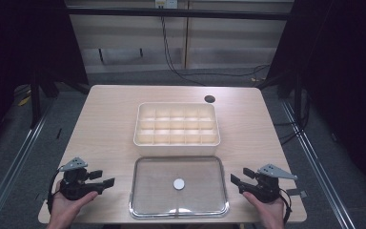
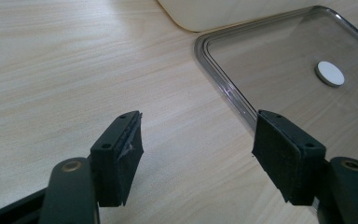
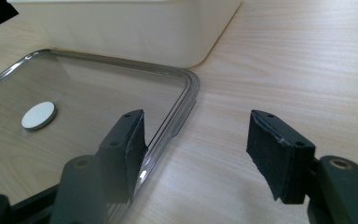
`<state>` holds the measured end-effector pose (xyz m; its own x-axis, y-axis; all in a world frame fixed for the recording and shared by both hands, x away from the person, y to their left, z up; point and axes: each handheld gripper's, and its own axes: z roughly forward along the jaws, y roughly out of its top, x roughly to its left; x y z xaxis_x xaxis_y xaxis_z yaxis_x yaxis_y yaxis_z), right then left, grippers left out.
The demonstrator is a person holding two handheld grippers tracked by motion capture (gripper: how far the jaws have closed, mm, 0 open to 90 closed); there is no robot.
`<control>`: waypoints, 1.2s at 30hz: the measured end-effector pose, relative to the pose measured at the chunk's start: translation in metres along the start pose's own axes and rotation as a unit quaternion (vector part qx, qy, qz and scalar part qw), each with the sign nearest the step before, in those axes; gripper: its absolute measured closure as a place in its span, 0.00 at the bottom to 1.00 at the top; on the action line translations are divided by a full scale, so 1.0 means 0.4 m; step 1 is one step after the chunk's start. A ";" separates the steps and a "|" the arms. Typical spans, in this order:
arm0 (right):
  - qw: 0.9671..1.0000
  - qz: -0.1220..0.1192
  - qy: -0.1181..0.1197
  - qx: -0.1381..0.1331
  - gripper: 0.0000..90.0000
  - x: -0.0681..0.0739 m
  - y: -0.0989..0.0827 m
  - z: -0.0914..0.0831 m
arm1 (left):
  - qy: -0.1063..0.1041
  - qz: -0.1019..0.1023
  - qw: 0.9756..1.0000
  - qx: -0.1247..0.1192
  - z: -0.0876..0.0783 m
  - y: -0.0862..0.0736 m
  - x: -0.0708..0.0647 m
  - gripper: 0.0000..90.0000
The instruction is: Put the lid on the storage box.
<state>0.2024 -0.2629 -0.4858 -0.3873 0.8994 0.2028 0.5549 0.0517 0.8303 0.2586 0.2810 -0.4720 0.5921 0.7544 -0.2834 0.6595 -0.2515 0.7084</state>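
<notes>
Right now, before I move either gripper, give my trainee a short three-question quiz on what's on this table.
1. True or false: the clear lid sits on top of the white divided box.
2. What lies between the left gripper and the right gripper? A) the divided box B) the clear lid C) the dark hole in the table
3. Fill in: the small white disc sits at the lid's ____.

Key
1. False: the lid lies flat on the table, on the person's side of the box.
2. B
3. centre
</notes>
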 end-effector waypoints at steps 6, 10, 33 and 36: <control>1.000 0.005 0.002 -0.001 0.42 0.002 0.003 0.002 | -0.002 0.002 1.000 0.001 0.000 -0.001 -0.001 0.36; 1.000 0.013 0.007 0.000 0.43 0.001 0.010 -0.010 | -0.007 0.000 1.000 0.000 0.001 -0.004 -0.006 0.39; 0.997 -0.013 0.057 0.052 0.43 0.068 0.132 0.018 | -0.052 0.061 0.997 0.006 0.042 0.067 -0.070 0.47; 0.997 -0.012 0.059 0.055 0.43 0.071 0.146 0.030 | -0.055 0.064 0.996 0.008 0.055 0.083 -0.065 0.51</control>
<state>0.2329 -0.2292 -0.4379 -0.4822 0.8401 0.2484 0.6187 0.1258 0.7755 0.2751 0.2397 -0.4553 0.7182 0.6452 -0.2605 0.5817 -0.3514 0.7336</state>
